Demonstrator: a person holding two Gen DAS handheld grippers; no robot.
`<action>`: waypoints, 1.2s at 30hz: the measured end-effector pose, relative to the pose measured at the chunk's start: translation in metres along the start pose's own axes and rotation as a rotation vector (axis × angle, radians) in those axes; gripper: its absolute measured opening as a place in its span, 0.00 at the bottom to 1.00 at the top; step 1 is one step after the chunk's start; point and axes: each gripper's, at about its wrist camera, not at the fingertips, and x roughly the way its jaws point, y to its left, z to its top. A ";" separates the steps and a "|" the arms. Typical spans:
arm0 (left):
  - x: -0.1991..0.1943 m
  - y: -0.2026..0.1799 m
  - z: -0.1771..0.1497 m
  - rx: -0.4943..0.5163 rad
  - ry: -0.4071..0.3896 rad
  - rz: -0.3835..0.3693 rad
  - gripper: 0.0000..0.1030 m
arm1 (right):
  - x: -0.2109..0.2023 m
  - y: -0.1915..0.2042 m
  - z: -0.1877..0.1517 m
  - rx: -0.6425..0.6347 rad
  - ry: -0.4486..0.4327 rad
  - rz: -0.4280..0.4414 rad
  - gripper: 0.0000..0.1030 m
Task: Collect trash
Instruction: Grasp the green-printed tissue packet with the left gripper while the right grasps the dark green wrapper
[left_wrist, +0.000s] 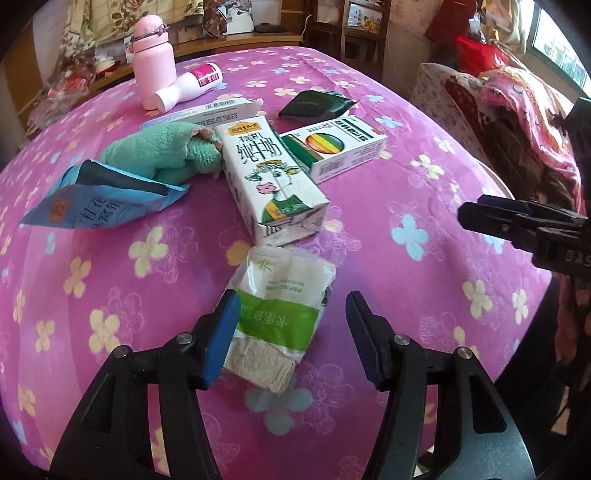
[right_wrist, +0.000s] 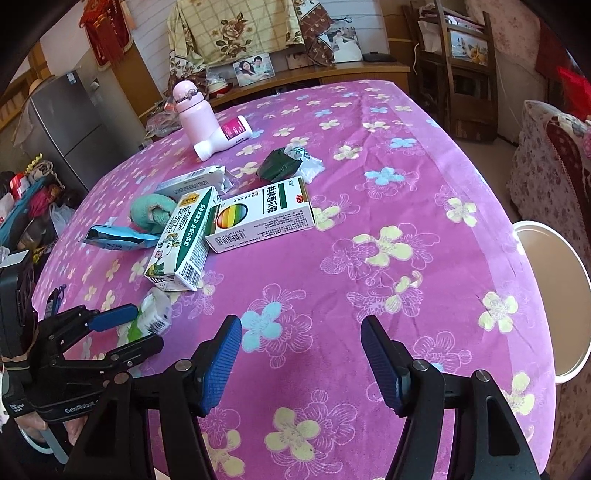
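Observation:
Trash lies on the pink flowered tablecloth (left_wrist: 424, 192). A white-and-green tissue packet (left_wrist: 280, 314) lies between the open jaws of my left gripper (left_wrist: 291, 325), its left pad touching the packet's edge. Beyond it lie a milk carton (left_wrist: 273, 181), a rainbow medicine box (left_wrist: 332, 146), a blue snack bag (left_wrist: 92, 203), a dark green wrapper (left_wrist: 314, 105) and a long white box (left_wrist: 207, 110). My right gripper (right_wrist: 301, 358) is open and empty above bare cloth. It also shows at the right of the left wrist view (left_wrist: 517, 225).
A pink bottle (left_wrist: 153, 55), a white bottle lying down (left_wrist: 192, 86) and a green towel (left_wrist: 166, 151) sit at the far left. A white bin (right_wrist: 554, 295) stands beside the table's right edge. Chairs and a sofa stand beyond.

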 end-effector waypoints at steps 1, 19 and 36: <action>0.001 0.002 0.001 0.001 0.000 0.010 0.57 | 0.000 0.000 0.000 0.000 0.001 0.000 0.63; 0.003 0.048 0.001 -0.224 0.029 -0.095 0.24 | 0.019 0.007 0.016 -0.008 0.018 0.014 0.63; -0.008 0.048 0.002 -0.265 -0.001 -0.119 0.20 | 0.074 0.042 0.125 -0.168 -0.025 -0.016 0.61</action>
